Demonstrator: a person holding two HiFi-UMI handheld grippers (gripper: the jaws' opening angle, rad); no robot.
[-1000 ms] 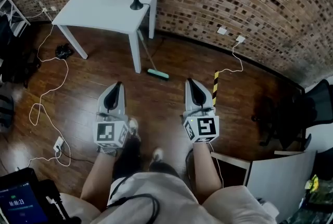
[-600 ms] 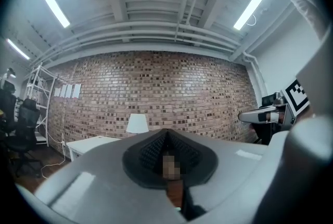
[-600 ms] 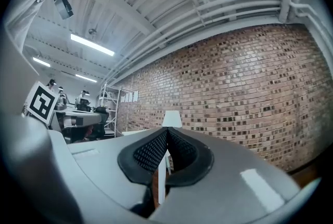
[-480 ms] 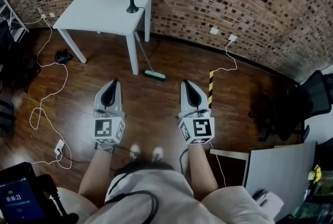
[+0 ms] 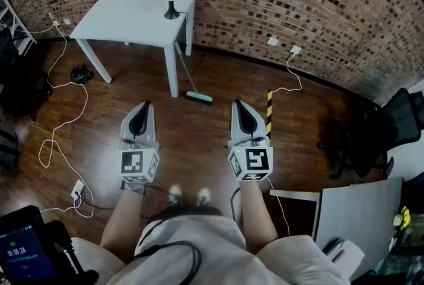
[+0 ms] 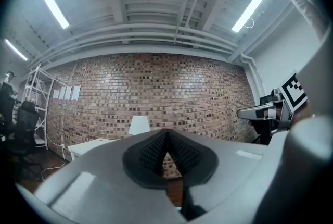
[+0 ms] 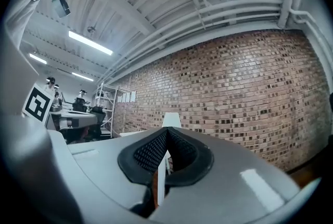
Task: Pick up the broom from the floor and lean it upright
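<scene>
Clamped shut on nothing, left gripper (image 5: 144, 106) and right gripper (image 5: 237, 105) alike. Well short of the broom (image 5: 199, 97), propped against the table (image 5: 126, 12), ahead between them.

The left gripper (image 6: 167, 134) fills the lower centre, its dark ribbed pads (image 6: 151, 151) meeting at the tips with nothing between them. Behind it a brick wall (image 6: 171, 87) spans the middle. A white lampshade (image 6: 139, 125) and white table (image 6: 86, 147) sit lower left, and the right gripper (image 6: 244, 112) shows at the right edge.
</scene>
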